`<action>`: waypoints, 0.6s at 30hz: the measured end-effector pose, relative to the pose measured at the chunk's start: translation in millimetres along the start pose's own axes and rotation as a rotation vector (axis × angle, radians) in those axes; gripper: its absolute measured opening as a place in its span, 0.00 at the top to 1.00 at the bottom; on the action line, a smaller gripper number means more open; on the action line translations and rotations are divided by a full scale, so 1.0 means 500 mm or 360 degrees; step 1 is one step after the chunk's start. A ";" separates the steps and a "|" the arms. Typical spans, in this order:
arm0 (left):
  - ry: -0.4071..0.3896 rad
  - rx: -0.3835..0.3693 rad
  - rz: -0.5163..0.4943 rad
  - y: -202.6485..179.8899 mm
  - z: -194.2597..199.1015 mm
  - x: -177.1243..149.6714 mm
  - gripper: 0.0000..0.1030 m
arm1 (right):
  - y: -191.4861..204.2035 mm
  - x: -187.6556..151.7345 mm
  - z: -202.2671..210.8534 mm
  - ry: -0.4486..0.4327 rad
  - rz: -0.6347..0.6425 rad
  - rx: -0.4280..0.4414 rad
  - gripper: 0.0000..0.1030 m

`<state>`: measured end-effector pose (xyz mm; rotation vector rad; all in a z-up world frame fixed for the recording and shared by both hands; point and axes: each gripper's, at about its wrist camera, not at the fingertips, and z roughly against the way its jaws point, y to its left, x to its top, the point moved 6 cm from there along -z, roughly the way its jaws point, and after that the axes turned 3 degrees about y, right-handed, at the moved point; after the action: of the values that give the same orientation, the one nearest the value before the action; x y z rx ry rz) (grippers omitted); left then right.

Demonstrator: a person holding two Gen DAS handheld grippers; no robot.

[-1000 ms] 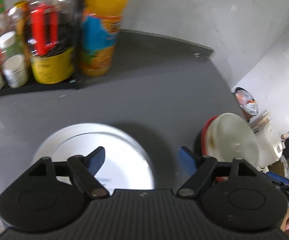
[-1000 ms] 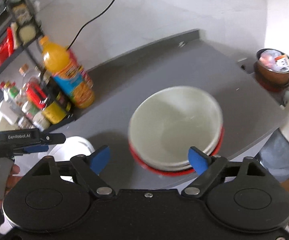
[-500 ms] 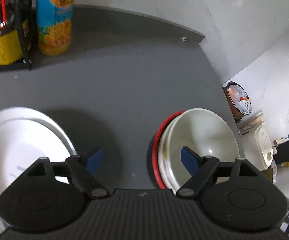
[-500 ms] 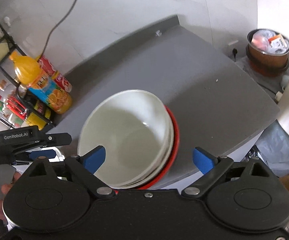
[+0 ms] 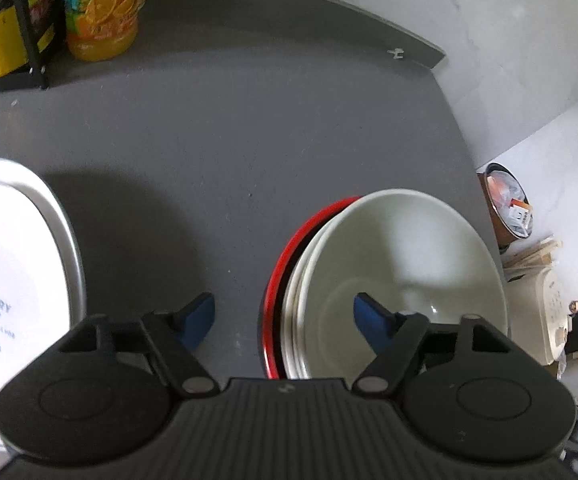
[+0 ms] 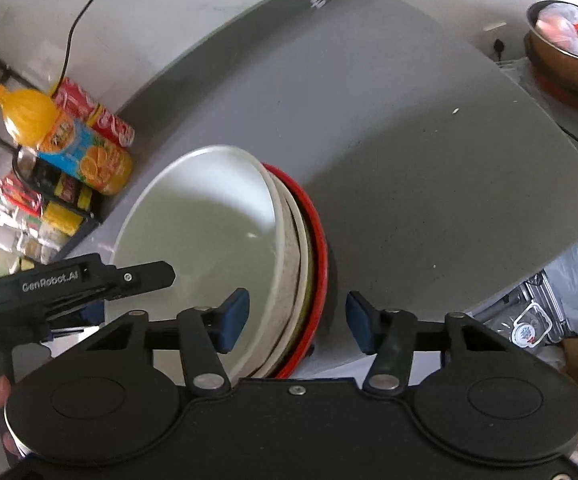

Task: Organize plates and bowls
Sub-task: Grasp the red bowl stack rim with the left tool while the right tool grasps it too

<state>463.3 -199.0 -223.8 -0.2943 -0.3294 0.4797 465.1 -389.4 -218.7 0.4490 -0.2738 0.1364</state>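
**Inspector:** Report the position of the stacked bowls.

**Assistant:** The stack of bowls (image 5: 401,264) sits on the grey counter (image 5: 249,128) near its right edge. In the left wrist view it lies at about 4 o'clock from centre. A pale bowl is on top, at least two whitish rims show under it, and a red bowl (image 5: 289,248) is at the bottom.

**Inspector:** Left gripper?

**Assistant:** The left gripper (image 5: 283,316) is spread wide and holds nothing. Its right blue pad (image 5: 369,316) is over the inside of the top bowl; the left pad is over bare counter. The left rim of the stack lies between them. Contact cannot be confirmed.

**Inspector:** Right gripper?

**Assistant:** The right gripper (image 6: 295,322) is also spread wide, empty. The right rim of the stack (image 6: 289,248) lies between its pads: the left one over the bowl's inside, the right one outside the red rim. Contact again cannot be confirmed.

**Inspector:** Other items?

**Assistant:** A white plate (image 5: 13,280) printed "BAKERY" rests on a metal-rimmed dish at 9 o'clock in the left view, apart from the stack. An orange juice bottle (image 5: 103,8) stands at 11 o'clock beside a black rack of jars (image 5: 5,40). A copper-coloured bowl (image 6: 569,52) of packets sits off the counter at 2 o'clock in the right view.
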 end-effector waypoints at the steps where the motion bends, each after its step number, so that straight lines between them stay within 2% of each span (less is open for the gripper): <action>1: 0.0008 -0.0001 0.0019 0.000 -0.006 -0.003 0.41 | -0.001 0.000 -0.005 0.0016 0.0006 0.0007 0.52; 7: 0.0069 0.0016 0.0128 0.017 -0.020 -0.018 0.71 | -0.006 0.001 -0.026 0.0083 0.0017 0.0030 0.57; 9: 0.0087 -0.0012 0.0161 0.020 -0.023 -0.023 0.75 | -0.007 0.002 -0.030 0.0089 0.0020 0.0030 0.57; 13: 0.0089 0.0017 0.0155 0.015 -0.019 -0.024 0.76 | -0.007 0.003 -0.026 0.0082 0.0048 0.0002 0.62; 18: 0.0090 0.0016 0.0129 0.017 -0.010 -0.029 0.76 | -0.005 -0.002 -0.017 0.0067 0.0100 0.0011 0.63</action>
<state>449.8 -200.1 -234.7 -0.3121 -0.2606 0.5516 466.8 -387.7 -227.4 0.4440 -0.2466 0.2082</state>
